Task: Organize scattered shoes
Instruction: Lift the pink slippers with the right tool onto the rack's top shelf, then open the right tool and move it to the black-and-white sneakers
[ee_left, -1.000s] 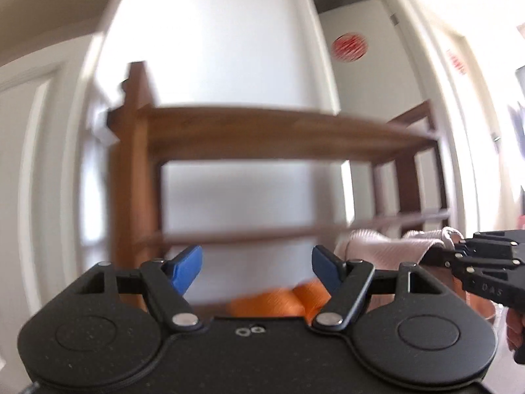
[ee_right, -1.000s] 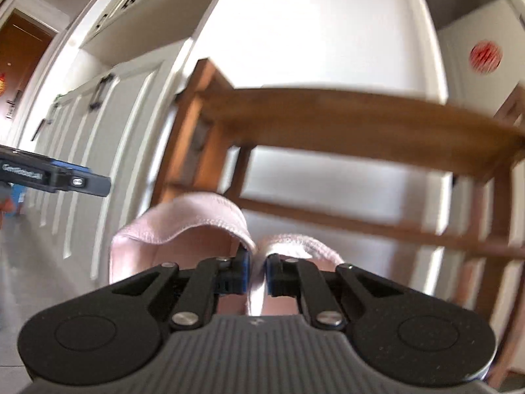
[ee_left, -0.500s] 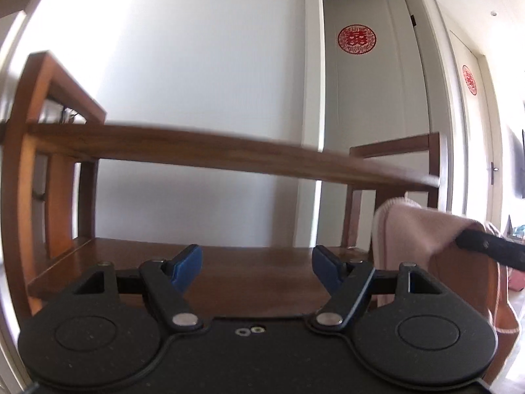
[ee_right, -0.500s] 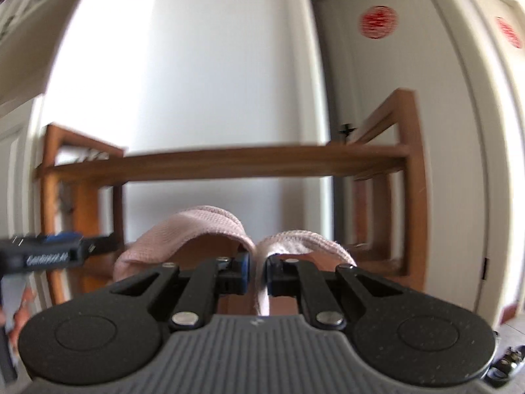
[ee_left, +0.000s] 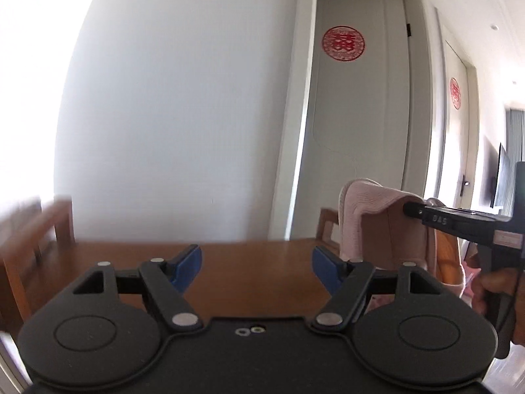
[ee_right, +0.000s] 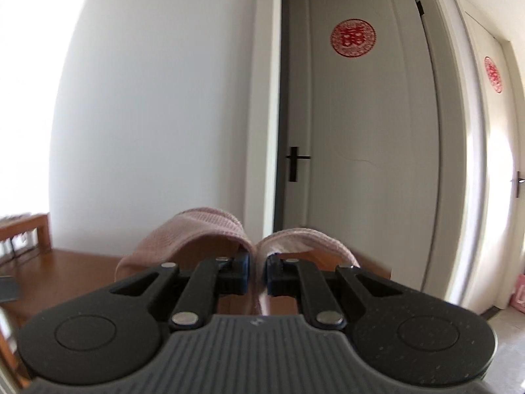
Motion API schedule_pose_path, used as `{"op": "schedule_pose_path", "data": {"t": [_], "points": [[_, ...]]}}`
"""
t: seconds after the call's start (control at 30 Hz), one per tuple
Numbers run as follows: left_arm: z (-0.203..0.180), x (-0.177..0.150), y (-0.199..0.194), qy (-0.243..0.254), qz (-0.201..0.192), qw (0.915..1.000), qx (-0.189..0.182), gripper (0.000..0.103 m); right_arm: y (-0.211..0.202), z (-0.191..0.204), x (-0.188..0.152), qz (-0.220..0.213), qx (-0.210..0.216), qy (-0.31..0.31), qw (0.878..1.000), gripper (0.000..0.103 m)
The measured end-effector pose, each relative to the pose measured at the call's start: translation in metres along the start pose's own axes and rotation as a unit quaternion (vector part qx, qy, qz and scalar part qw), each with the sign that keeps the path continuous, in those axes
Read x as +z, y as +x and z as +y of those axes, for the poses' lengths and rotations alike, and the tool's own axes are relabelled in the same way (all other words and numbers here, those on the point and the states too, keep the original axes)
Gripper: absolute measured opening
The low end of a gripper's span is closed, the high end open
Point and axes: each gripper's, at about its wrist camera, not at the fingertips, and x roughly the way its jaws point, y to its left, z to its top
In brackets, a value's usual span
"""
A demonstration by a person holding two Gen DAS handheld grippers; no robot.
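Wooden shelf top (ee_left: 262,259) beneath spread, empty left gripper (ee_left: 256,259); right gripper (ee_right: 257,271) clamping pink slippers (ee_right: 197,229), door handle (ee_right: 294,163) right-view only.

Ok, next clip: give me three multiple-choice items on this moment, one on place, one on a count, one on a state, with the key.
1. Where are the pink slippers?
A. On the floor
B. Held above the wooden rack top
C. Hanging on the door handle

2. How many red paper emblems show on the doors?
A. One
B. Two
C. Four

3. How is the left gripper?
A. Open, holding nothing
B. Shut on a slipper
C. Shut on the rack

Key: 1 B, the right gripper pinches both slippers together over the wood surface. 2 B, one emblem on each white door. 3 A, its blue fingers stand wide apart with only wood between them.
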Motion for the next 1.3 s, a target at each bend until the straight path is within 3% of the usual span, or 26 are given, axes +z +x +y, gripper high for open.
{"op": "schedule_pose_path", "data": {"t": [0.17, 0.3, 0.53, 0.67, 1.03, 1.23, 1.3], "points": [[0.004, 0.024, 0.04, -0.004, 0.031, 0.999, 0.033, 0.075, 0.036, 0.003, 0.021, 0.018, -0.002, 0.027, 0.999, 0.011], [0.003, 0.026, 0.057, -0.022, 0.045, 0.9965, 0.066, 0.075, 0.082, -0.005, 0.022, 0.042, 0.023, 0.031, 0.998, 0.011], [-0.003, 0.024, 0.115, -0.064, 0.091, 0.9866, 0.118, 0.075, 0.177, -0.033, 0.016, 0.115, 0.058, 0.04, 0.991, 0.011], [-0.004, 0.022, 0.139, -0.075, 0.108, 0.9809, 0.143, 0.075, 0.224, -0.029, 0.012, 0.143, 0.09, 0.012, 0.986, 0.011], [-0.006, 0.013, 0.163, -0.093, 0.137, 0.9676, 0.191, 0.075, 0.354, -0.024, -0.005, 0.28, 0.124, 0.03, 0.951, 0.012], [-0.008, 0.01, 0.153, -0.099, 0.149, 0.9612, 0.21, 0.075, 0.381, -0.02, -0.009, 0.325, 0.121, 0.025, 0.938, 0.019], [-0.007, 0.009, 0.146, -0.102, 0.152, 0.9583, 0.219, 0.075, 0.38, -0.018, -0.007, 0.33, 0.121, 0.004, 0.936, 0.038]]}}
